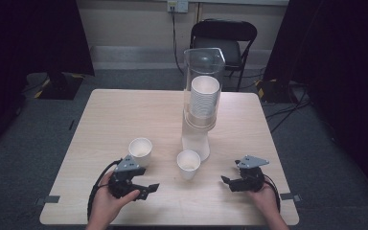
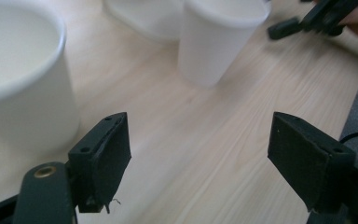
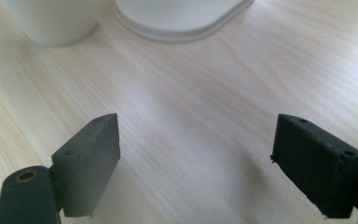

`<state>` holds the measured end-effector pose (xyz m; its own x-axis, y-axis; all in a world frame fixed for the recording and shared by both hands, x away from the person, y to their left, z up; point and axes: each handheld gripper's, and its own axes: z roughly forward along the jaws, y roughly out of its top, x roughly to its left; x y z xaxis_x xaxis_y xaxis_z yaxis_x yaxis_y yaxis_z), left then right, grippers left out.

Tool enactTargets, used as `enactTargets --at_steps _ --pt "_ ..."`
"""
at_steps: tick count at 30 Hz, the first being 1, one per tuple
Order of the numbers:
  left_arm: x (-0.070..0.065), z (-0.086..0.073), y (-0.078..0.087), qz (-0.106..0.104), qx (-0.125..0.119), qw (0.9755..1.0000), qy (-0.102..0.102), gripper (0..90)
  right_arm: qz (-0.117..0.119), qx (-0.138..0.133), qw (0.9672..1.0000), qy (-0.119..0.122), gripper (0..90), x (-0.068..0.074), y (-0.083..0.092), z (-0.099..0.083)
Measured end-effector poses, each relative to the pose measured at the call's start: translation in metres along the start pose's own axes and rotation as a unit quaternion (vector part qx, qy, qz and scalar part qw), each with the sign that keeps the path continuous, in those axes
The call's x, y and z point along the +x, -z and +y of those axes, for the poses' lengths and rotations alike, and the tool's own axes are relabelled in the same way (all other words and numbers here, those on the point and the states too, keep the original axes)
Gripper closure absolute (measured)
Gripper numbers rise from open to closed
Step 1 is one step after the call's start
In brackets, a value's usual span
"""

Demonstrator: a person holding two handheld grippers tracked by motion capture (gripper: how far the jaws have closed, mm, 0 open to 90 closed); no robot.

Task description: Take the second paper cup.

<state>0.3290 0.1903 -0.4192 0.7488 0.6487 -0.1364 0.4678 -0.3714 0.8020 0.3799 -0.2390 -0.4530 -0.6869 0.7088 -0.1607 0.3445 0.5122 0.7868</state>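
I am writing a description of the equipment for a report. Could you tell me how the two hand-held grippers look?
Both are black, boxy tools. The left gripper and the right gripper each carry a grey three-cornered plate on top, and a black cable trails from each. Each has two flat, rectangular black jaws with small screw holes, and a brass-coloured ring sits at the base of one jaw. No sleeves are visible.

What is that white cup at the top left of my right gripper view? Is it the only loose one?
Observer: No. A second cup stands further left, beside the left gripper.
Operator: Is that gripper holding it?
Observer: No. Its jaws are open over bare table, and the cup sits just outside one jaw.
Operator: Does the dispenser hold any cups?
Observer: Yes, a stack sits inside its clear tube.
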Motion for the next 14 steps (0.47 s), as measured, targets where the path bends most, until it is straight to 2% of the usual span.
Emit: enactTargets --at_steps 1,3,5,7,11,13,14 --pt "0.003 -0.008 -0.002 0.005 0.008 1.0 0.001 20.9 0.0 0.0 1.0 0.0 13.9 0.0 -0.001 -0.001" --pt "0.007 -0.021 -0.006 0.014 0.024 0.9996 -0.009 20.9 -0.001 0.003 1.0 0.0 13.9 0.0 -0.002 -0.003" --pt "0.009 -0.028 -0.009 0.029 0.032 0.9988 -0.025 20.9 -0.003 0.013 0.9999 -0.001 13.8 0.002 -0.004 -0.003" --pt "0.012 -0.031 -0.012 0.048 0.043 0.9973 -0.036 20.9 0.003 0.011 0.9999 -0.001 13.9 0.003 -0.006 -0.002" --pt "0.018 -0.035 -0.017 0.052 0.04 0.9977 -0.018 20.9 0.007 0.011 0.9999 -0.009 13.8 0.003 -0.008 -0.002" --pt "0.02 -0.037 -0.019 0.055 0.046 0.9973 -0.017 20.9 0.008 0.012 0.9998 -0.013 13.8 0.002 -0.009 -0.002" --pt "0.021 -0.038 -0.02 0.054 0.044 0.9973 -0.023 20.5 0.009 0.012 0.9998 -0.015 13.8 0.002 -0.009 -0.002"
